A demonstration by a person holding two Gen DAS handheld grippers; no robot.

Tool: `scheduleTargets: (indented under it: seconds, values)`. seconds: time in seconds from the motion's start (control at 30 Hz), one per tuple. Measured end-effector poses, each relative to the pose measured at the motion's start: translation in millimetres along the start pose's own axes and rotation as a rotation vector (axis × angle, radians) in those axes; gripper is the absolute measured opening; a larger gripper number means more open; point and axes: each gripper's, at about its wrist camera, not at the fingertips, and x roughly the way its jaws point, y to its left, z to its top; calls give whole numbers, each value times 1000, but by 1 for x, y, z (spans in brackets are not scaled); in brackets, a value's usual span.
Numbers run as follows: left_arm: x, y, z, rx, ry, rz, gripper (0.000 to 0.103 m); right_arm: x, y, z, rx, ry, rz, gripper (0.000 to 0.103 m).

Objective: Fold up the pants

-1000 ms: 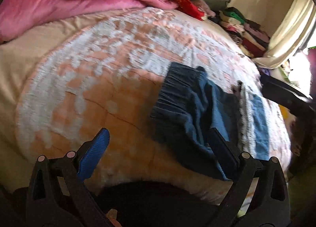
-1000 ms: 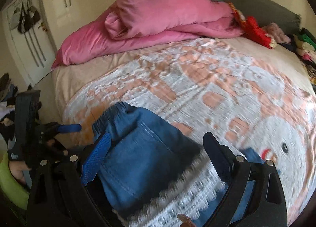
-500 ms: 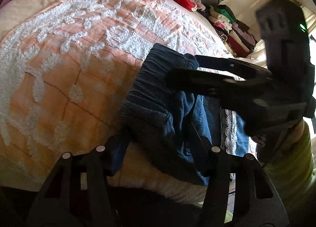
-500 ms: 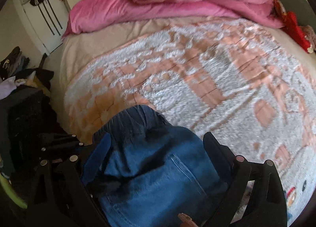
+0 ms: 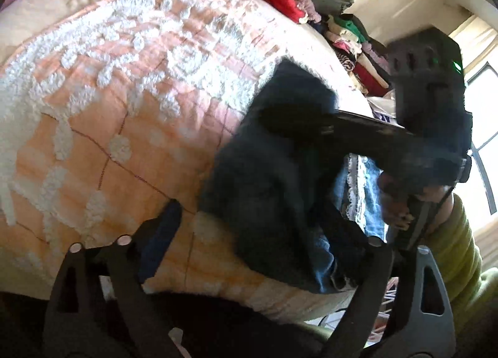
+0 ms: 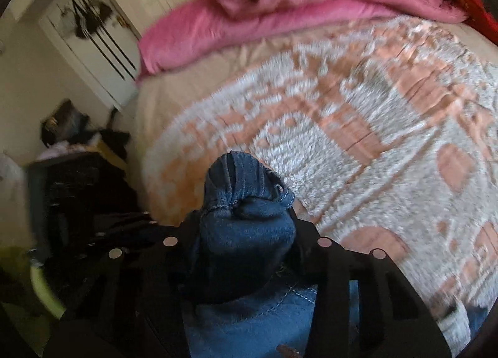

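Blue denim pants with white lace trim lie bunched at the near edge of the bed. In the right wrist view my right gripper is shut on the bunched waistband of the pants and lifts it off the blanket. In the left wrist view the right gripper reaches in from the right over the pants. My left gripper is open, its blue-padded left finger on the blanket, its right finger hidden behind the denim.
The bed carries an orange and white tufted blanket. A pink duvet lies at the head. Stacked clothes sit at the far right side. A door with hanging bags and dark clutter stand left of the bed.
My right gripper has closed on the waistband and pulled it up into a bunch. My left gripper has opened wider and shifted left along the bed edge.
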Motion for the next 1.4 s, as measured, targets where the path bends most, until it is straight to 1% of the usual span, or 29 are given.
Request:
scheduleTargets:
  seconds: [0.03,0.13,0.17,0.27,0.33,0.37,0.4,0.43,0.5,0.53,0.57,0.6,0.67,0.7,0.77,0.8,0.87,0.97,1.07,1.1,1.17,1.2,1.27,1.3,1.33,1.4]
  values:
    - [0,-3,-1,-1,3,-20,89,-14,0,-3,6,-32,18,42]
    - [5,-16,-5,-5,25,-124,92,-48,-2,-11,20,-111,51,42]
    - [8,-22,-6,3,29,-136,92,-59,-3,-15,20,-132,61,42]
    - [15,-46,-6,45,32,-171,93,-83,-4,-24,20,-180,70,42]
    - [18,-57,-3,48,30,-247,93,-94,-4,-30,15,-203,69,42]
    - [20,-63,-3,47,33,-274,93,-101,-4,-34,13,-217,61,44]
    - [20,-70,-2,51,32,-291,92,-107,-5,-37,14,-226,53,45]
    - [20,-77,-3,56,26,-303,82,-115,-7,-41,22,-243,44,46]
    - [18,-90,-6,78,24,-324,69,-130,-12,-53,41,-282,31,62]
    - [19,-96,-8,91,25,-329,69,-135,-15,-58,48,-296,24,65]
    - [19,-102,-11,104,28,-339,69,-146,-20,-69,66,-321,0,77]
    - [20,-110,-16,127,39,-357,69,-152,-24,-78,85,-341,-20,83]
    - [26,-124,-24,173,68,-364,69,-163,-35,-100,138,-369,-71,83]
    - [30,-132,-29,204,87,-355,69,-168,-44,-116,190,-372,-111,83]
    - [39,-142,-38,246,121,-338,69,-171,-54,-139,264,-365,-162,83]
    - [45,-148,-45,271,148,-329,69,-171,-59,-149,298,-358,-176,83]
    - [52,-153,-52,296,175,-309,70,-170,-65,-168,356,-353,-198,83]
    - [61,-159,-59,334,192,-266,73,-161,-70,-182,404,-328,-211,83]
    - [66,-162,-59,349,193,-248,75,-148,-73,-185,404,-269,-258,83]
    - [66,-163,-60,354,193,-242,75,-142,-73,-184,398,-252,-267,73]
    - [67,-163,-61,360,193,-229,77,-131,-65,-180,345,-239,-239,44]
    - [68,-164,-62,365,193,-223,78,-133,-56,-179,321,-256,-210,39]
    - [63,-165,-69,375,190,-218,78,-144,-41,-176,271,-317,-131,38]
    - [62,-164,-71,382,188,-218,78,-148,-39,-176,260,-336,-114,38]
    - [61,-163,-70,384,188,-221,78,-151,-38,-177,256,-353,-111,38]
    - [63,-163,-68,384,190,-221,78,-151,-48,-183,293,-350,-129,39]
